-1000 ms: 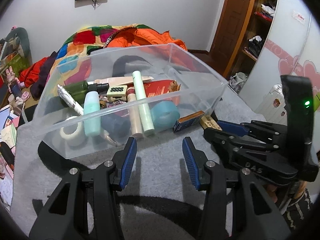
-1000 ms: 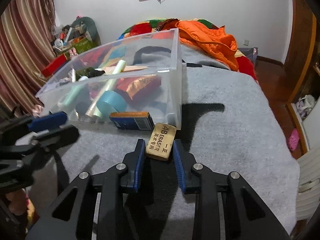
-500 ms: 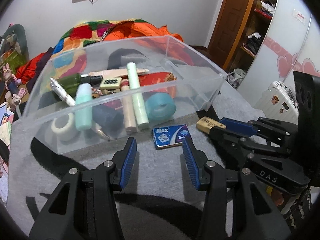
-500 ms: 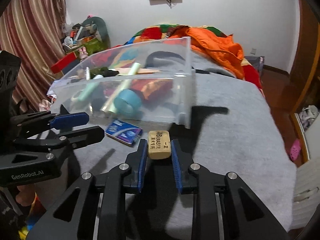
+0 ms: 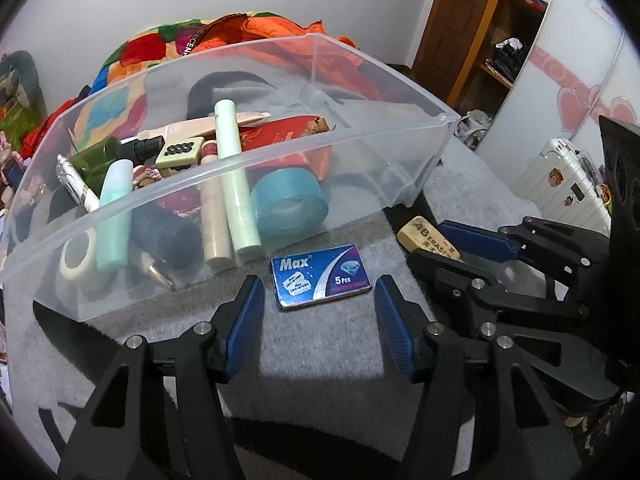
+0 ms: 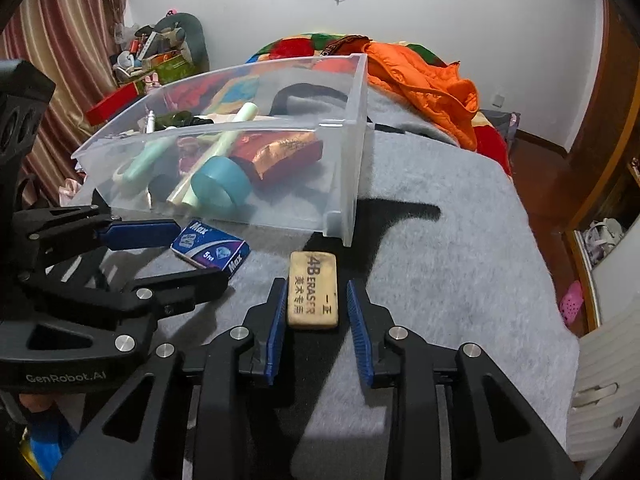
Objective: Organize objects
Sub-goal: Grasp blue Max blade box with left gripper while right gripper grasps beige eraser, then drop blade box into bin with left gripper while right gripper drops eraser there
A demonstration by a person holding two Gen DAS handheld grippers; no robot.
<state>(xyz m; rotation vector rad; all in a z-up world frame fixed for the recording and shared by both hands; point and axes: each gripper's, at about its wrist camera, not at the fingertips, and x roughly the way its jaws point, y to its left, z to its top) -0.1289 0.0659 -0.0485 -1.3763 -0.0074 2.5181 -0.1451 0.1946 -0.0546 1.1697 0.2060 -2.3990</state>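
A blue "Max" razor-blade box (image 5: 322,276) lies flat on the grey cloth in front of the clear plastic bin (image 5: 240,160). My left gripper (image 5: 320,308) hovers just short of it, jaws opening, the box ahead of the tips and untouched. A tan "4B" eraser (image 6: 314,290) lies on the cloth between the fingers of my right gripper (image 6: 315,286). Its jaws are opening, and a gap shows at the right pad (image 6: 356,316). The left wrist view shows the eraser (image 5: 428,236) at the tips of the right gripper (image 5: 430,240). The right wrist view shows the box (image 6: 210,244) under the left gripper (image 6: 200,254).
The bin (image 6: 344,184) holds a teal tape roll (image 5: 290,204), a white tape roll (image 5: 78,260), tubes, a green bottle and a red packet. An orange quilt (image 6: 424,80) lies behind it. A white suitcase (image 5: 560,180) and a wardrobe stand on the right.
The left gripper came down toward the blue box and its jaws widened. The box went from leaning at the bin to lying flat. The right jaws loosened from the eraser, which now rests on the cloth.
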